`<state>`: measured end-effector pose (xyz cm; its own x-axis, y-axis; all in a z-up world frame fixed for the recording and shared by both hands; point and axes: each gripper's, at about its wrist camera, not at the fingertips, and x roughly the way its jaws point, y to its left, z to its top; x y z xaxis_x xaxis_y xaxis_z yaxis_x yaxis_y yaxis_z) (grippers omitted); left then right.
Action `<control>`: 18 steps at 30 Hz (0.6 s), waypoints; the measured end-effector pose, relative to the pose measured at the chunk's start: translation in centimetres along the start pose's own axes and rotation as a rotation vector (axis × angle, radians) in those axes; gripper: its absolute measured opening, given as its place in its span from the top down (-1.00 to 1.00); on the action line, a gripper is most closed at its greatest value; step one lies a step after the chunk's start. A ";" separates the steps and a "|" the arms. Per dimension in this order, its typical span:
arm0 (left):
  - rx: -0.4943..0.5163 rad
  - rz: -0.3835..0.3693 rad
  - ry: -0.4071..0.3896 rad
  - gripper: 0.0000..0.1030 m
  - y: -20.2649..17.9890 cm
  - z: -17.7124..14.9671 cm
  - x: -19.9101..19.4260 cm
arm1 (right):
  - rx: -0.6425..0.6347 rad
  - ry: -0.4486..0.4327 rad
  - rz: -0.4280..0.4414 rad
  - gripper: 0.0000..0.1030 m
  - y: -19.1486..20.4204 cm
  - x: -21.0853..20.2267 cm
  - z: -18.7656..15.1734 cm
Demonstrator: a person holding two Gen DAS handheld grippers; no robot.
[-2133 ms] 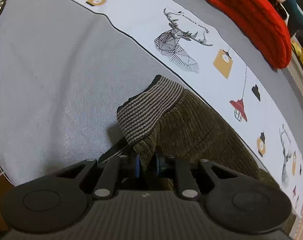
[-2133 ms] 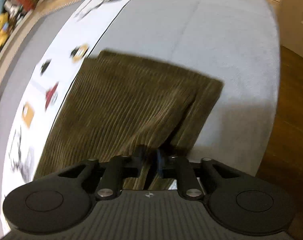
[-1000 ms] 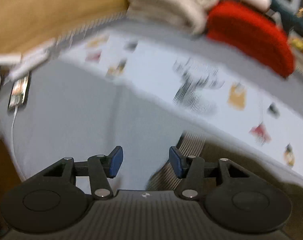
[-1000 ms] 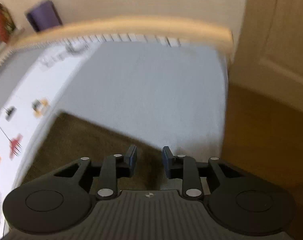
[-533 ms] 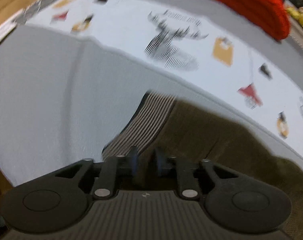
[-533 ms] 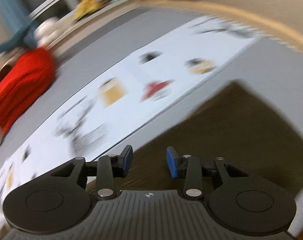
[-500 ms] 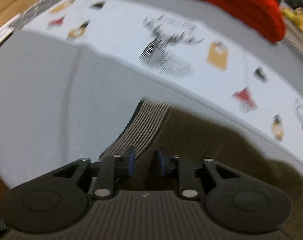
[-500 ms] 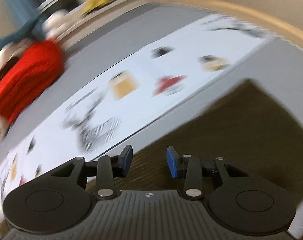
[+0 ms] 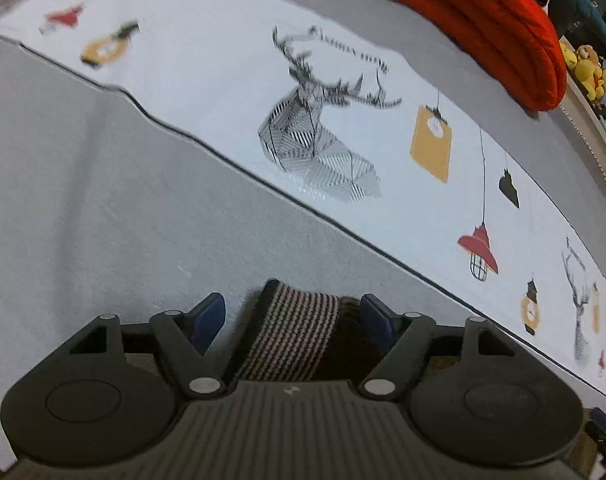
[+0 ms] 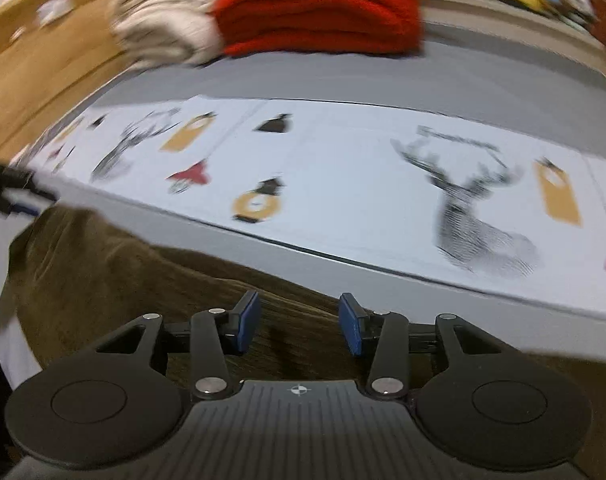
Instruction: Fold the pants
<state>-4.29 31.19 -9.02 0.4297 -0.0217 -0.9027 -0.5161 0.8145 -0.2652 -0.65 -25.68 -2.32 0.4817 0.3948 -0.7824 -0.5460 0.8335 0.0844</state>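
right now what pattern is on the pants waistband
Thin dark and tan stripes on the ribbed waistband of the olive-brown corduroy pants; clearest in the left wrist view.

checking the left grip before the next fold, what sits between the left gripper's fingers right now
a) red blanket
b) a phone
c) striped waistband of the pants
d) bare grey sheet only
c: the striped waistband lies between the opening left gripper pads, untouched.

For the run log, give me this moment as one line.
left gripper: opening, astride striped waistband | right gripper: opening, empty, over corduroy pants
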 end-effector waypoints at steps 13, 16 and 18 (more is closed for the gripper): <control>0.032 0.120 -0.038 -0.08 0.4 -1.3 -1.4 | -0.240 0.017 0.135 0.14 8.1 3.7 1.3; 0.039 0.150 -0.122 -0.04 -0.5 -1.3 -3.1 | -0.313 0.129 -0.116 0.16 8.0 6.6 0.1; 0.159 0.197 -0.259 -0.04 -2.7 -2.0 -5.1 | -0.304 0.184 -0.216 0.15 6.9 8.0 -0.5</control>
<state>-6.56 27.91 -4.34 0.5173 0.2761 -0.8101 -0.4945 0.8689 -0.0197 -0.91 -16.93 -8.29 0.4918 0.1249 -0.8617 -0.6369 0.7264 -0.2581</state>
